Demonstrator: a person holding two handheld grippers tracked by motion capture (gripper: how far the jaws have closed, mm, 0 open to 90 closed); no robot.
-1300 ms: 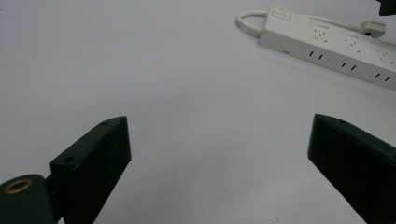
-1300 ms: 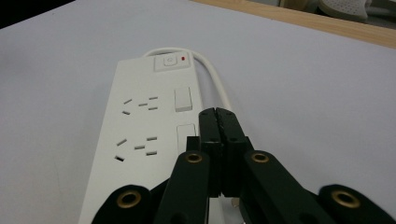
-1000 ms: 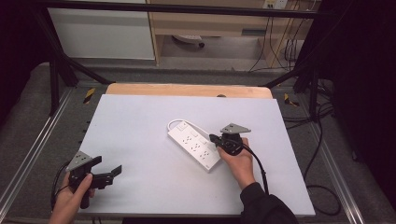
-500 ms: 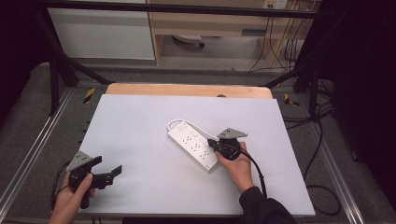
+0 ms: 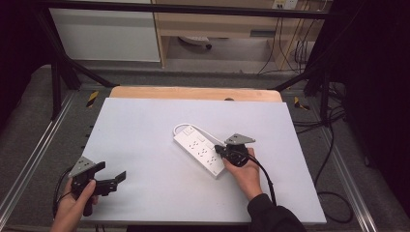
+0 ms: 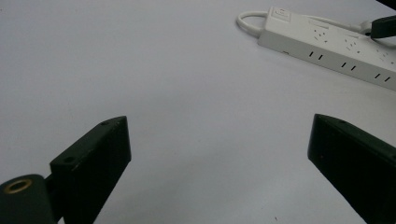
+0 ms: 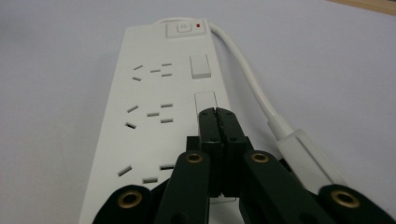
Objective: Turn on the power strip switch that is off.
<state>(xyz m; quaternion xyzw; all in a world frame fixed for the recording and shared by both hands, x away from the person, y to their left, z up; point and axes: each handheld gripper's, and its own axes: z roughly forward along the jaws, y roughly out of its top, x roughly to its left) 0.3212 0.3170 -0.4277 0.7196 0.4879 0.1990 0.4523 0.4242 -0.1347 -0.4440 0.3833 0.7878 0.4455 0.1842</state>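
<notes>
Now the right tool (image 5: 223,151) has edged down the power strip (image 5: 199,149).

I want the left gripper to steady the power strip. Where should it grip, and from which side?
Probably across the power strip body's narrow width, from above, at the far end near the switch. The long sides are flat and parallel, and the right gripper occupies the near end.

– Any writing to read on the power strip (image 7: 159,116)?
– No words or numbers. Just a power symbol on its switch button (image 7: 183,29), with a small red light (image 7: 201,25) beside it.
</notes>
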